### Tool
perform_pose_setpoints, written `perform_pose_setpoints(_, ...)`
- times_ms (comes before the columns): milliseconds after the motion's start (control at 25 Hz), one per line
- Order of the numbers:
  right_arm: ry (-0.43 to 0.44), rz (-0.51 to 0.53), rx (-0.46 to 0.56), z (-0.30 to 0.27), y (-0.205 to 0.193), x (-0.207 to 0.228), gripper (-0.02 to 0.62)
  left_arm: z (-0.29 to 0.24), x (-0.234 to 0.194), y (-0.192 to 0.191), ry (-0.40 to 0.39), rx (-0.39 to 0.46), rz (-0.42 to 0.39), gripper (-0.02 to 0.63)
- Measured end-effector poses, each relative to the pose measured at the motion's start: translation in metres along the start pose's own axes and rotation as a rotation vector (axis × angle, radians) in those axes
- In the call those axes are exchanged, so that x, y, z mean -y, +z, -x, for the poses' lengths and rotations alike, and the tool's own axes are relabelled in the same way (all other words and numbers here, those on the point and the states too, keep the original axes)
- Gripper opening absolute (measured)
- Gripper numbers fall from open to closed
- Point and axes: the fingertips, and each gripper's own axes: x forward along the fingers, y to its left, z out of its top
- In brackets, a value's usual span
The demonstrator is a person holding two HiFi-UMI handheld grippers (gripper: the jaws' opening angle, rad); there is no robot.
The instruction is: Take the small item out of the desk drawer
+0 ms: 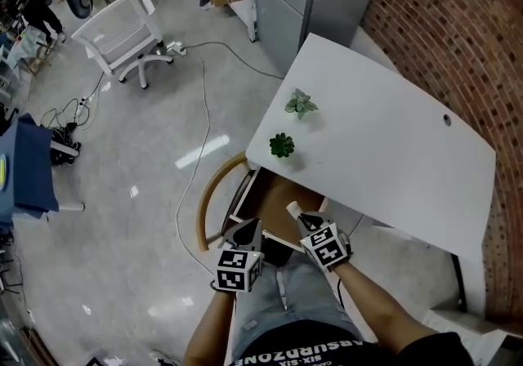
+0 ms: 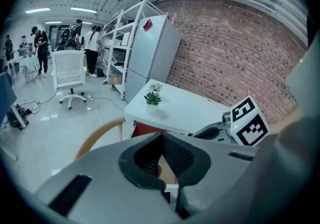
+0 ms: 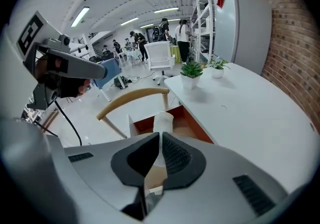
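White rectangular desk (image 1: 392, 152) fills centre right, its open brown drawer (image 1: 282, 193) just below; the right gripper (image 1: 301, 216) clamps the small white tube-shaped item (image 3: 162, 120) above the drawer, and the left gripper (image 1: 248, 228) is closed and empty, so removal looks nearly complete.

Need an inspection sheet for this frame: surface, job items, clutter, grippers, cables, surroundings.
Surface: white desk, mostly bare.
Job's things: drawer open under the desk edge; small white item out of it, in the right gripper.
Clutter: two potted plants on the desk.
Grippers: left gripper shut, empty; right shut on the item.
Cables: white cable across the floor.
Surroundings: wooden chair, brick wall, office chair, people far off.
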Motion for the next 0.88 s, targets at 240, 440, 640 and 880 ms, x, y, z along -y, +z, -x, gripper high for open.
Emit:
perform_pose_setpoints(240,-0.012,-0.037,0.07,0.031,0.019,0.002,0.017,0.009,0.014,0.017,-0.012,0.024,-0.029,-0.003)
perform_pose_setpoints(440,-0.022,-0.037,0.124,0.056,0.032,-0.003,0.017,0.016,0.023,0.025,-0.021,0.038,-0.046,-0.003)
perform_pose_setpoints(640,-0.033,-0.04,0.175,0.077,0.044,-0.005,0.017,0.023,0.032,0.03,-0.033,0.049,-0.06,-0.003)
perform_pose_setpoints(880,-0.037,-0.033,0.24,0.103,0.061,-0.01,0.017,0.036,0.048,0.039,-0.06,0.077,-0.081,-0.003)
